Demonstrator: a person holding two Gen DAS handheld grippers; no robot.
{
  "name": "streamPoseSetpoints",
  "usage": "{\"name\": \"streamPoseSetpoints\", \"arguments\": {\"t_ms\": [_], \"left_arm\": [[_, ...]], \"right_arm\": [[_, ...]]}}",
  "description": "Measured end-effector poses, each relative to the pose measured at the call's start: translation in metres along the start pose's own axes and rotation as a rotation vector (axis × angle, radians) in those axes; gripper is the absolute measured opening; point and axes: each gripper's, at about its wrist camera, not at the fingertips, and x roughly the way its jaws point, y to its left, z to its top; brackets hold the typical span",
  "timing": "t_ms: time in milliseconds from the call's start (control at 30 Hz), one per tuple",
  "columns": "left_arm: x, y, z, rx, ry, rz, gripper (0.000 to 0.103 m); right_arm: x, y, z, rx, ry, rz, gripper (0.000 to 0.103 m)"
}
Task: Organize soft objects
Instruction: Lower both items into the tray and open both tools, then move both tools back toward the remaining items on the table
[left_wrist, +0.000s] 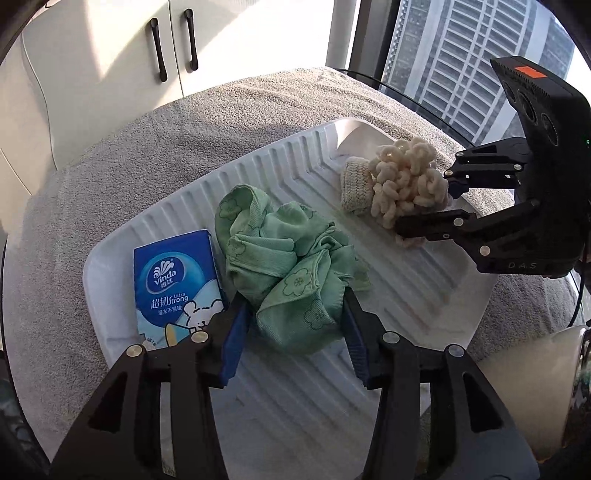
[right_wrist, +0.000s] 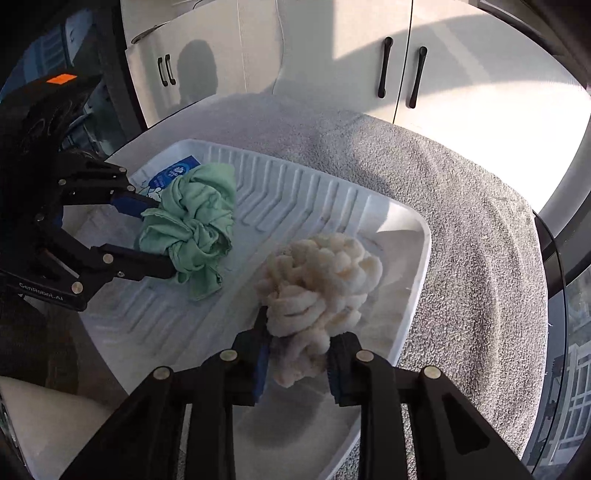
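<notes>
High-rise home: white cupboards (right_wrist: 399, 55), towel-covered table (left_wrist: 221, 122), tower block (left_wrist: 472, 62) through window.

You see a mint-green cloth (left_wrist: 291, 266) printed with flower outlines and a cream looped mitt (left_wrist: 406, 181). The tissue pack (left_wrist: 177, 284) is blue; the ribbed tray (left_wrist: 424, 280) white.

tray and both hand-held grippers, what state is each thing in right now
green cloth: crumpled, on the tray, between the left fingers
cream chenille mitt: bunched, on the tray, between the right fingers
tissue pack: lying flat, unopened as far as visible
tray: flat on the grey towel
left hand-held gripper: closing around the cloth
right hand-held gripper: closing around the mitt
</notes>
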Motion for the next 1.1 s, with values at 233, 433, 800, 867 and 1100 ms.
{"name": "streamPoseSetpoints", "arguments": {"t_ms": [233, 433, 800, 867, 1100], "left_arm": [[0.0, -0.003, -0.001, 0.007, -0.005, 0.004, 0.061], [-0.006, 0.0, -0.001, -0.007, -0.021, -0.017, 0.07], [-0.034, 0.008, 0.004, -0.042, -0.093, -0.029, 0.103], [-0.038, 0.01, 0.004, -0.047, -0.102, -0.005, 0.103], [-0.054, 0.02, 0.001, -0.091, -0.164, 0.045, 0.103]], "right_arm": [[-0.001, 0.004, 0.0, -0.007, -0.008, -0.015, 0.034], [-0.014, 0.003, -0.001, -0.001, -0.039, -0.026, 0.058], [-0.045, 0.004, 0.003, -0.008, -0.09, -0.054, 0.07], [-0.048, 0.004, 0.003, -0.008, -0.097, -0.06, 0.074], [-0.05, 0.006, 0.006, 0.004, -0.111, -0.058, 0.102]]}}
